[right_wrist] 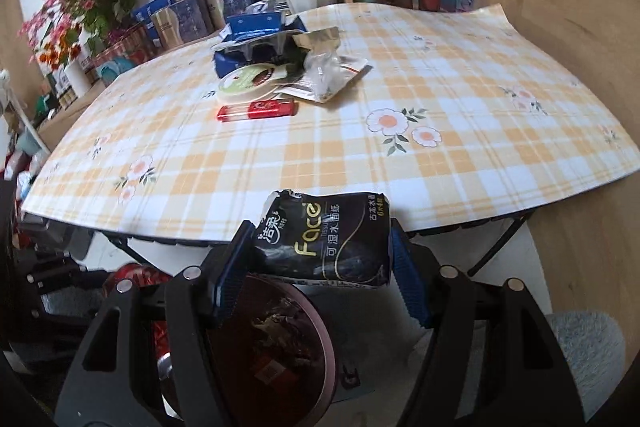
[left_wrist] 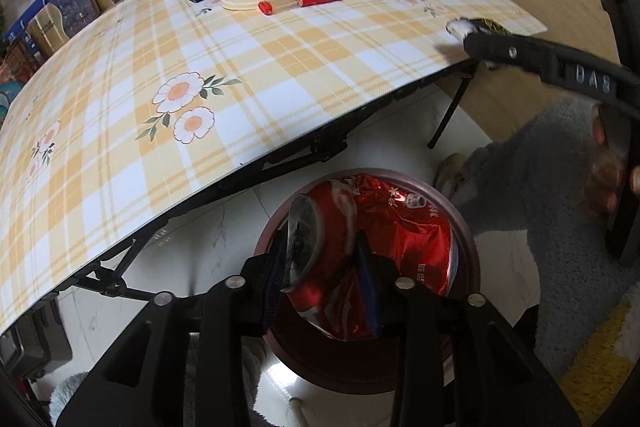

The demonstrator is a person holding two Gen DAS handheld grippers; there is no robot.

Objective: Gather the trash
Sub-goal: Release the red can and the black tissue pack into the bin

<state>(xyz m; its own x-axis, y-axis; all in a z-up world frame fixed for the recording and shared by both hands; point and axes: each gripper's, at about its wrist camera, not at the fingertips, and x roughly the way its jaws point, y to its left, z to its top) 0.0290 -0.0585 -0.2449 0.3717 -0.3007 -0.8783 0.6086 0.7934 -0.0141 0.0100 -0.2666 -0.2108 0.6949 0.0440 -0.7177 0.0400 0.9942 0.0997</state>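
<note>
A crushed red can (left_wrist: 316, 227) hangs tilted between the fingers of my left gripper (left_wrist: 322, 255), right above a round dark-red bin (left_wrist: 468, 247) on the floor. The pads stand beside the can without visibly squeezing it. A red foil bag (left_wrist: 420, 227) lies in the bin under it. My right gripper (right_wrist: 320, 239) is shut on a black tissue pack (right_wrist: 328, 239) printed "Face", just off the table's near edge, with the bin (right_wrist: 324, 331) below. The left wrist view shows that gripper (left_wrist: 476, 41) at the table's right corner, held by a hand (left_wrist: 600, 171) in a grey fuzzy sleeve.
On the yellow checked tablecloth (right_wrist: 460, 155), more trash is piled at the far side: a round paper lid (right_wrist: 248, 83), a red flat pack (right_wrist: 256, 110), a clear bag (right_wrist: 324, 71) and a blue box (right_wrist: 256, 27). Blue boxes, flower pots and a wooden shelf stand behind.
</note>
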